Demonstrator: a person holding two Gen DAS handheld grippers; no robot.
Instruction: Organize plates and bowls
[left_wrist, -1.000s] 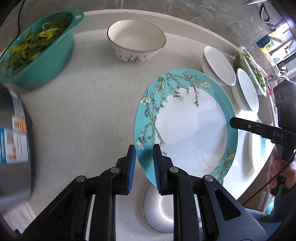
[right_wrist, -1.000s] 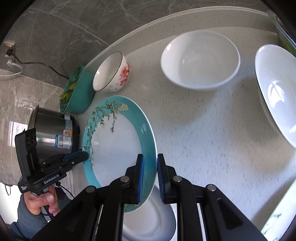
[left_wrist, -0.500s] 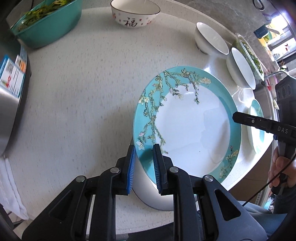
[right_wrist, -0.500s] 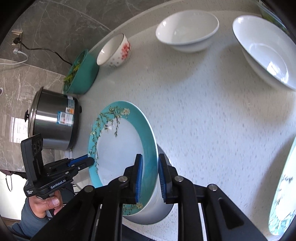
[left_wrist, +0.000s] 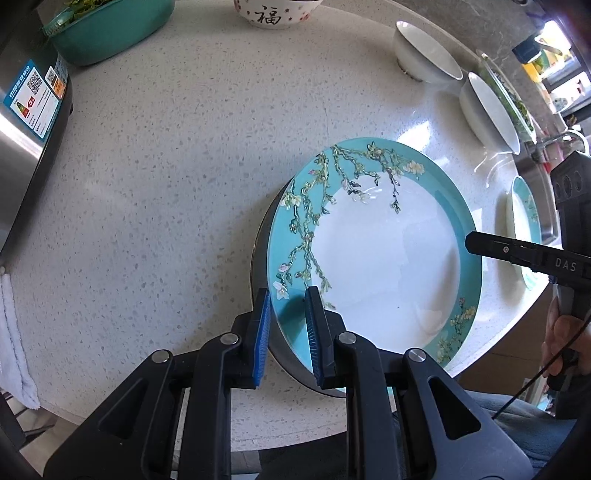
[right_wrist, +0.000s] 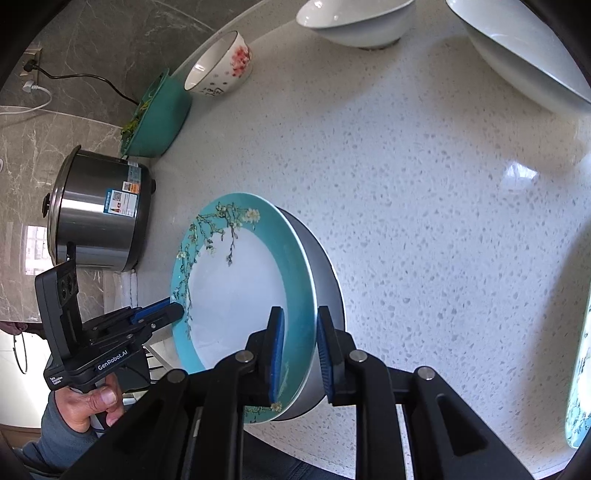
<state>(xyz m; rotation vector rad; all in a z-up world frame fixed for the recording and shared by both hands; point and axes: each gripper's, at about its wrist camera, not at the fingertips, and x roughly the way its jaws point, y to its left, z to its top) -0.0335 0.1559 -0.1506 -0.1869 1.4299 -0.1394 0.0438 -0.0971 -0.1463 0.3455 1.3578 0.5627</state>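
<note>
Left wrist view: the left gripper (left_wrist: 287, 325) pinches the near-left rim of the round teal-rimmed ceramic plate with a painted blossom branch (left_wrist: 373, 258), its blue pads (left_wrist: 263, 332) pressed on either side of the rim. In the same view the right gripper (left_wrist: 471, 242) reaches in from the right and its black tip sits at the plate's opposite rim. In the right wrist view the right gripper (right_wrist: 298, 350) likewise clamps the rim of that plate (right_wrist: 240, 291), one pad over the teal border and the other on the grey underside. The plate is tilted, its near edge close to the front edge of the speckled white stone worktop (left_wrist: 166, 184), and whether it touches the surface I cannot tell. Taking the plate as the landmark: to its left stands a stainless steel cooker pot with a blue label (right_wrist: 96, 210); beyond that, a teal plastic basin of green leaves (right_wrist: 159, 122); behind the plate, well apart, a white bowl with red flowers (right_wrist: 221, 66); farther back and right, two plain white ceramic bowls (left_wrist: 424, 55). To its right, near the worktop edge, lies a second teal-rimmed plate (left_wrist: 524, 221).
</note>
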